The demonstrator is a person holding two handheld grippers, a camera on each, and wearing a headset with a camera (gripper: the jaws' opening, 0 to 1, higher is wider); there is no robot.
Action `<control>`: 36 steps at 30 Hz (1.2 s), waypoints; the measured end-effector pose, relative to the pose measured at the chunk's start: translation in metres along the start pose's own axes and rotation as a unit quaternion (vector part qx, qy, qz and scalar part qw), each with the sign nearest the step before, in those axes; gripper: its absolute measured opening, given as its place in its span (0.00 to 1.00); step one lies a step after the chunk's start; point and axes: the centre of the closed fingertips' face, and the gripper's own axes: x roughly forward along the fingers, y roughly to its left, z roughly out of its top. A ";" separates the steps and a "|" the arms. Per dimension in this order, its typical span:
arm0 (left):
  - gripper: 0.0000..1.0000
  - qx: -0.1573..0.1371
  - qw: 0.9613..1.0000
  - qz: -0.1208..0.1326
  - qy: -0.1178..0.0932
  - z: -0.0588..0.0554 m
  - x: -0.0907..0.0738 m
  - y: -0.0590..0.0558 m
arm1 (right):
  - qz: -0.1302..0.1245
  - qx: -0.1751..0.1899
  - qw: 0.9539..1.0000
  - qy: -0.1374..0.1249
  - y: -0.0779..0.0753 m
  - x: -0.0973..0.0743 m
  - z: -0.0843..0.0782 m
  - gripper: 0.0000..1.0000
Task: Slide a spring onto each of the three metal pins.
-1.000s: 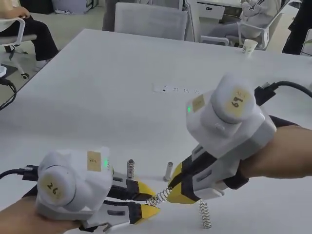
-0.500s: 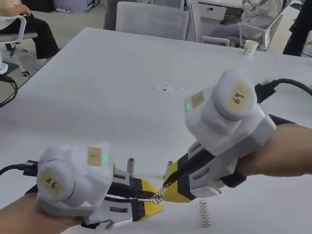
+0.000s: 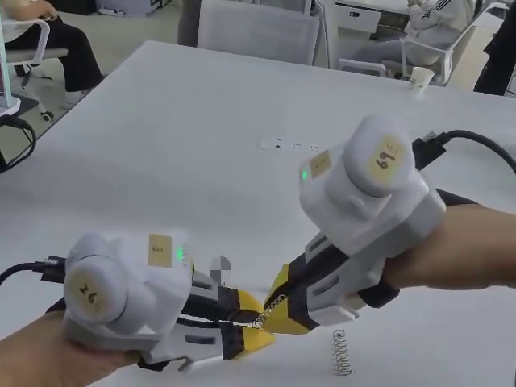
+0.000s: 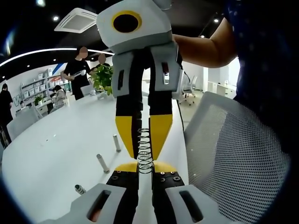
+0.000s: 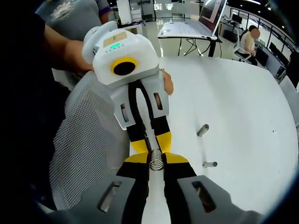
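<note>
In the lower centre of the head view a spring (image 3: 269, 310), its long axis slanting from lower left to upper right, is clamped at both ends by the left gripper (image 3: 251, 324), labelled "26", and the right gripper (image 3: 277, 305), labelled "69".

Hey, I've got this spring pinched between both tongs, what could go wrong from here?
1. The spring seems clamped by the left tongs and the right tongs at once; pulling them apart could stretch it, or it may flick away on release.
2. The loose spring lies near the right tongs; a careless sweep could roll it away.
</note>
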 end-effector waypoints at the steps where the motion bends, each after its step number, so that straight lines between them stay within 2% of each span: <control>1: 0.02 -0.002 1.000 -0.001 -0.001 0.000 0.000 0.000 | 0.001 -0.001 1.000 -0.001 0.000 0.000 0.000 0.08; 13: 0.01 -0.003 1.000 -0.008 0.000 0.002 0.004 -0.001 | 0.004 0.013 1.000 -0.007 0.000 0.001 0.001 0.08; 16: 0.01 -0.015 1.000 -0.011 -0.005 0.002 0.004 -0.002 | 0.004 0.018 1.000 -0.009 0.000 0.000 0.000 0.08; 19: 0.01 -0.015 1.000 -0.012 -0.011 0.003 0.004 -0.002 | 0.003 0.019 1.000 -0.009 -0.001 -0.001 0.001 0.08; 36: 0.02 -0.015 1.000 -0.025 -0.003 -0.004 0.011 -0.005 | 0.001 0.024 1.000 0.008 0.000 0.005 -0.008 0.08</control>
